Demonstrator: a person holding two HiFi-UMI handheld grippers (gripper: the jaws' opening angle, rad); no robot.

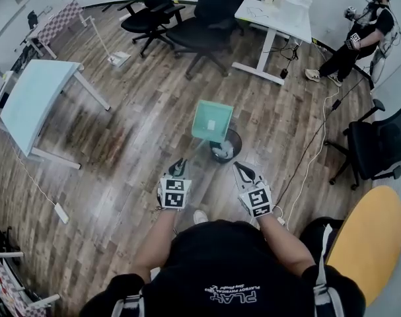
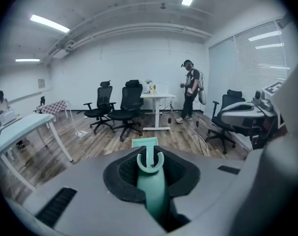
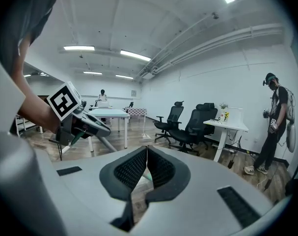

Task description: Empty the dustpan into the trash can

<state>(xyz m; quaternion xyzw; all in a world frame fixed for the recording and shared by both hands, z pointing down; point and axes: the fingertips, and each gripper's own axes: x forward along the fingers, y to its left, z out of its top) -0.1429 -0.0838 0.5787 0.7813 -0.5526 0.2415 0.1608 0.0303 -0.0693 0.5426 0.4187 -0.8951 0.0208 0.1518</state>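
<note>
A teal dustpan [image 1: 212,120] hangs tilted over a small black trash can [image 1: 235,139] that has white crumpled paper inside. My left gripper [image 1: 179,169] is shut on the dustpan's long teal handle [image 2: 152,186], whose hooked end [image 2: 149,162] pokes out past the jaws. The pan [image 2: 145,142] shows just beyond it in the left gripper view. My right gripper [image 1: 244,172] hovers beside the left one, near the can, with its jaws closed together and nothing in them. In the right gripper view the black pads [image 3: 158,170] meet, and the left gripper [image 3: 83,125] shows at the left.
Two black office chairs [image 1: 187,25] and a white desk [image 1: 277,13] stand at the back. A pale table [image 1: 35,98] is at the left, another black chair [image 1: 380,147] and a yellow round table [image 1: 372,243] at the right. A person [image 1: 364,37] stands far right. A cable [image 1: 314,154] crosses the wood floor.
</note>
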